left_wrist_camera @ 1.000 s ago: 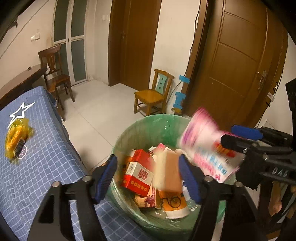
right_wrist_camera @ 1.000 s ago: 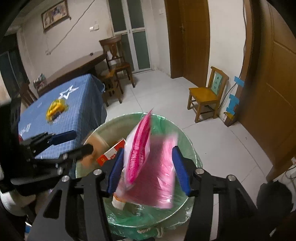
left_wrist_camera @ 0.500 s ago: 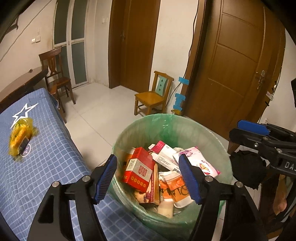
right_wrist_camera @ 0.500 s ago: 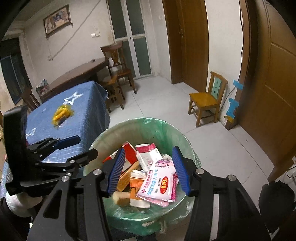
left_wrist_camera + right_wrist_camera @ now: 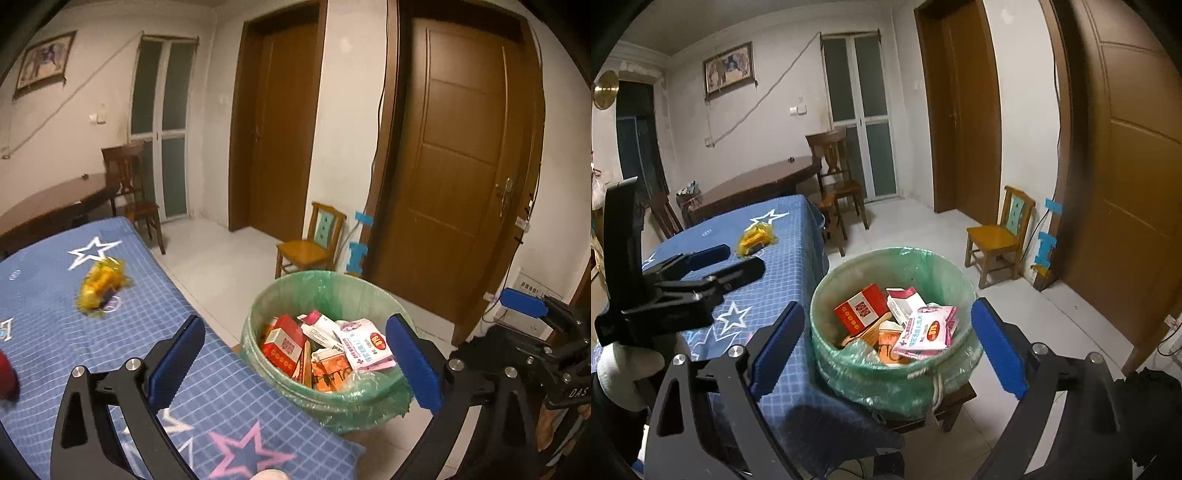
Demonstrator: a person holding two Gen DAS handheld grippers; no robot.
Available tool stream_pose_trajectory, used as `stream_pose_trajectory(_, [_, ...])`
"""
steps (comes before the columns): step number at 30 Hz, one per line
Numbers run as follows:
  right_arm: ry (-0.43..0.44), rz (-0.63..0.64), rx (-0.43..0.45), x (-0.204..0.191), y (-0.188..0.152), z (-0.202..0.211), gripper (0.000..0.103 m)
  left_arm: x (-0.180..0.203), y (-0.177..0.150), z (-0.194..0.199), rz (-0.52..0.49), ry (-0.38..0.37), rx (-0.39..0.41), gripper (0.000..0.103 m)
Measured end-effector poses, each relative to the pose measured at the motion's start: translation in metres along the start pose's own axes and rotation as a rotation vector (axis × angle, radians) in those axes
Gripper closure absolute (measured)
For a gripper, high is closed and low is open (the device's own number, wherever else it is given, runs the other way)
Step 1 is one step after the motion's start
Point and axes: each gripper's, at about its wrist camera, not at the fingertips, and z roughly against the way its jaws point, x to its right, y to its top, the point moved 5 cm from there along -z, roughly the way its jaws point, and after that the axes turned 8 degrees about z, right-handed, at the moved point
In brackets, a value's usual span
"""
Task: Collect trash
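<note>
The trash still lying out is a crumpled yellow plastic wrapper [image 5: 101, 282] on the blue checked tablecloth with white and pink stars that covers the table [image 5: 55, 332]; it sits on the far left part of the table, just beside a white star print, well apart from both grippers. In the right wrist view the same wrapper [image 5: 756, 236] lies beyond the left gripper's blue-tipped fingers. At the left edge of the left wrist view a red object [image 5: 8, 376] is cut off by the frame, and what it is cannot be told.

The left gripper [image 5: 295, 365] stands wide, its blue pads spread apart with nothing between them, over the near edge of the table and the bin. Seen from the right wrist camera, the left gripper [image 5: 738, 260] also shows a clear gap between its fingers.

Right of the table edge stands a round bin lined with a green plastic bag [image 5: 280, 295], resting on a low wooden stool in the right wrist view [image 5: 849, 269]. Inside it lie a red and white carton [image 5: 282, 345], a white and pink box [image 5: 321, 328], a pink and white wet-wipe packet [image 5: 365, 345] and orange wrappers [image 5: 328, 369].

The right gripper [image 5: 888, 349] is spread wide and holds nothing, framing the bin. Behind stand a small wooden chair [image 5: 314, 247] and brown doors [image 5: 461, 166].
</note>
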Motion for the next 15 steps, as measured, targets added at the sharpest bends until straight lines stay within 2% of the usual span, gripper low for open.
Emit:
stream_pose_trajectory(4, [-0.002,0.025,0.025,-0.009,-0.007,0.027,0.011,0.001,-0.004,0.04,0.005,-0.003,0.052,0.005])
stream_pose_trajectory(9, [0.004,0.017,0.051,-0.012,-0.012,0.052,0.01,0.011,-0.014,0.074,-0.013,0.011,0.081,0.005])
stream_pose_trajectory(15, [-0.001,0.027,0.081,-0.019,-0.023,0.081,0.009,0.027,-0.03,0.094,-0.032,-0.002,0.052,0.005])
